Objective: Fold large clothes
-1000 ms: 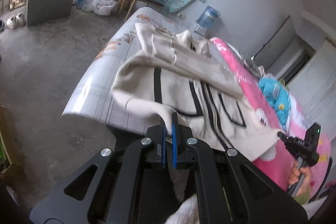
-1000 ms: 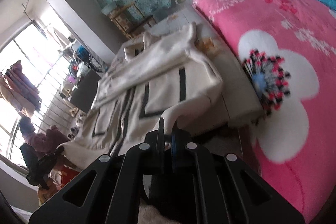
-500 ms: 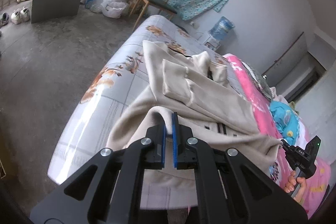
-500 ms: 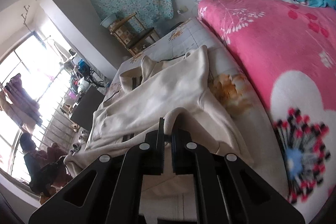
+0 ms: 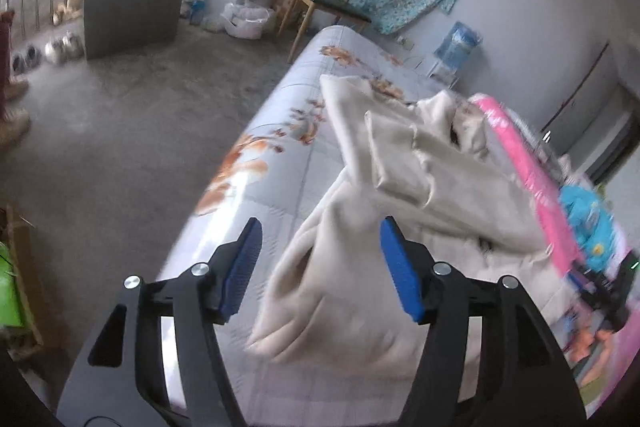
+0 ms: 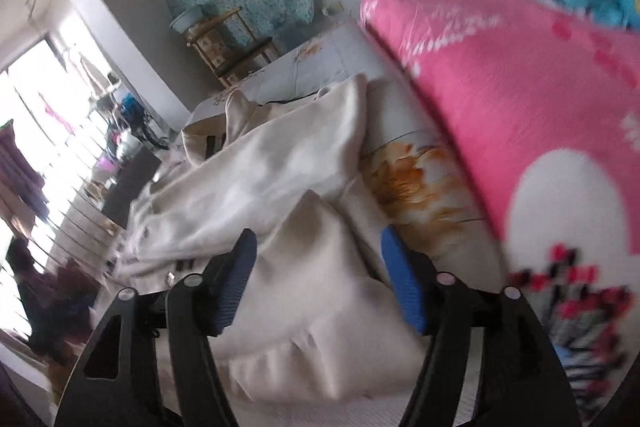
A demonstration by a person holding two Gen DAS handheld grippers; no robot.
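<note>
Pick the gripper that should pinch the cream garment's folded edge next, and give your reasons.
Probably the right gripper: a raised fold of the cream garment sits between its opening jaws. The left gripper, also opening, has flatter, looser cloth between its blue pads, near the mattress edge.

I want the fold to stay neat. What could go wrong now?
Both tongs, left and right, are opening with the cream jacket loose between them. Its folded-over hem looks puffy, so it might spring back. It also lies near the mattress edge and could slip off.
</note>
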